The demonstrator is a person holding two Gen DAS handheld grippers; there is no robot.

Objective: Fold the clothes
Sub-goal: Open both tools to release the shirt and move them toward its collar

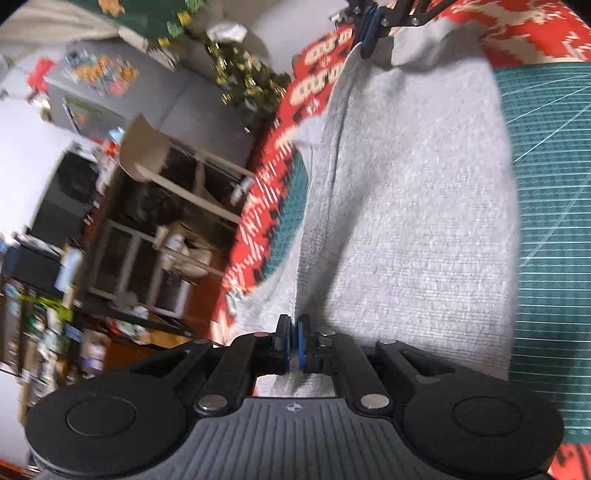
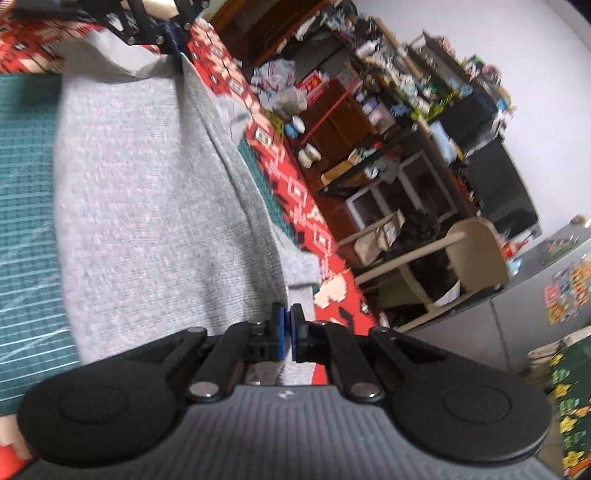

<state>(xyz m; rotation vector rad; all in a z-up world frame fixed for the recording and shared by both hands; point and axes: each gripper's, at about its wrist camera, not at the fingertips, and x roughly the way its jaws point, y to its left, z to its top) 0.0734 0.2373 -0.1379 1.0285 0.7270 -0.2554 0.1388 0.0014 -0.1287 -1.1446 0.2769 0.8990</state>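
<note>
A light grey knit garment (image 1: 413,206) lies stretched across a green cutting mat (image 1: 546,184), and it fills the left half of the right wrist view (image 2: 147,192). My left gripper (image 1: 294,325) is shut on one end of the garment's lifted edge. At the other end of that edge my right gripper (image 2: 287,314) is shut on the cloth. Each gripper shows in the other's view: the right gripper (image 1: 369,37) at the top, the left gripper (image 2: 176,35) at the top left. The edge runs taut between them.
A red patterned cloth (image 1: 258,206) covers the table under the mat (image 2: 26,177). Beyond the table edge stand a chair (image 2: 476,254), white shelving (image 1: 177,229) and cluttered dark shelves (image 2: 406,110). A grey cabinet with stickers (image 1: 99,74) is by the wall.
</note>
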